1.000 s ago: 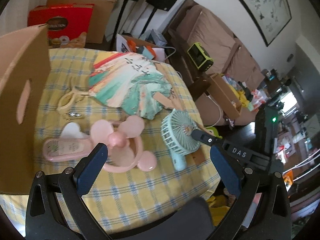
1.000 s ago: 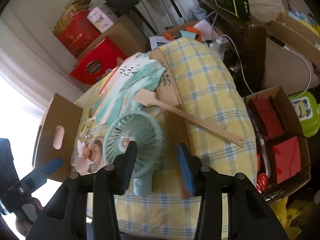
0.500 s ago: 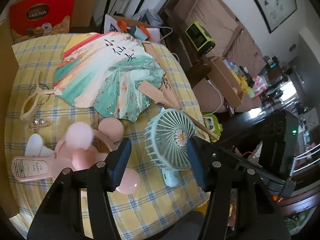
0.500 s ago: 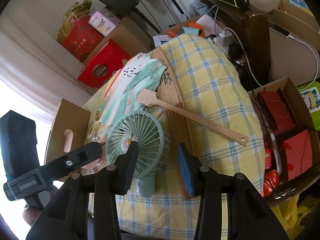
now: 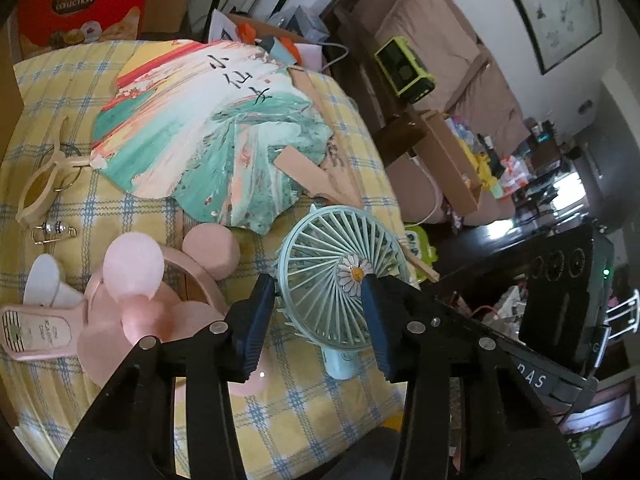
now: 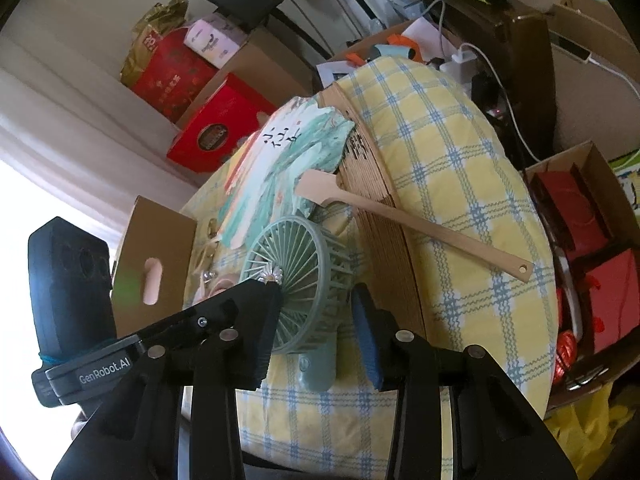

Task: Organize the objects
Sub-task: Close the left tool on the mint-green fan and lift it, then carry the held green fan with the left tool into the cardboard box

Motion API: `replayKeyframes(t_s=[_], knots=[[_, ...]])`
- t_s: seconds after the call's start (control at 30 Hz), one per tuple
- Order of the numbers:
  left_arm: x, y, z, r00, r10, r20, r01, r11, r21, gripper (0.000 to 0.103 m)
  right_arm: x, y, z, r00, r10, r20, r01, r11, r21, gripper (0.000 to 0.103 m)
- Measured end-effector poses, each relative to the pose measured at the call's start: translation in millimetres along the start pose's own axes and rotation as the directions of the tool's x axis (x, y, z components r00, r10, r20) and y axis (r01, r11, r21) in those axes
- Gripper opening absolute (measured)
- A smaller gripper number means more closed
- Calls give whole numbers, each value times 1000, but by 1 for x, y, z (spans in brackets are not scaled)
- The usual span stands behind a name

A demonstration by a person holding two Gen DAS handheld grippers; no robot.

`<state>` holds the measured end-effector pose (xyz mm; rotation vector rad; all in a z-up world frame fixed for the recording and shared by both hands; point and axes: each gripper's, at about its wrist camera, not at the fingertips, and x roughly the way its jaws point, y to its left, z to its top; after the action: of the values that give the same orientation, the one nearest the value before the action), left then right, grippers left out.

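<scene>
Yellow checked cloth (image 5: 312,412) covers the table, and on it sits the mint green fan (image 5: 340,276), beside a pink fan (image 5: 132,304) and a painted paper fan (image 5: 208,136). This looks like the pick-up step. Both grippers crowd the green fan. The left gripper (image 5: 318,312) is closing, its pads on each side of the round cage, almost touching. The right gripper (image 6: 316,320) is closing too, with the cage between its jaws. Next, one needs a firm squeeze, then a lift. The fan has thin ribs, a small daisy (image 5: 354,274) and a short handle
</scene>
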<state>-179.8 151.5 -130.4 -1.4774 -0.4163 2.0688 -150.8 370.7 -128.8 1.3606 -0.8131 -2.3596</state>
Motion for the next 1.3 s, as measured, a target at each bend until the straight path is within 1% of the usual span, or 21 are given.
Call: replayKeyframes(t_s=[0.07,0.13,0.3,0.47,0.53,0.63,0.8,0.9,1.0,1.17,1.3], knots=[[-8,-3,-2,1000,-18,9,18,1000,3,41,-7,4,0,1000,1,13,-1,1000,-8,38],[-20,-11,-3,999,-20,24,20,1000,15,41,-16,11,2,1000,3,27,-2,1000,-23,38],[-63,-23,-5,993,-49,105,46,999,28,41,-41,40,5,998,19,66,-14,997,-75,38],[-121,-18,-6,975,-83,204,81,997,17,41,-61,80,8,994,70,82,-59,990,-130,38],[-146,-13,-7,966,-82,246,81,997,15,41,-64,100,8,992,98,78,-85,984,-159,38],[-183,-2,-10,952,-60,300,62,998,5,41,-63,132,7,988,145,58,-131,971,-199,38],[-232,25,-15,925,-11,380,27,999,-37,41,-46,185,0,981,190,24,-177,948,-265,38],[-250,52,-17,913,5,407,31,996,-80,41,-31,210,-5,978,210,5,-200,936,-290,38],[-263,76,-19,903,36,428,17,993,-118,41,-9,231,-10,974,226,-27,-223,927,-302,38],[-276,115,-21,892,74,446,5,985,-175,41,25,261,-18,968,238,-83,-252,913,-321,38],[-284,147,-20,885,106,454,-4,975,-220,41,53,282,-24,965,234,-115,-259,907,-332,38]])
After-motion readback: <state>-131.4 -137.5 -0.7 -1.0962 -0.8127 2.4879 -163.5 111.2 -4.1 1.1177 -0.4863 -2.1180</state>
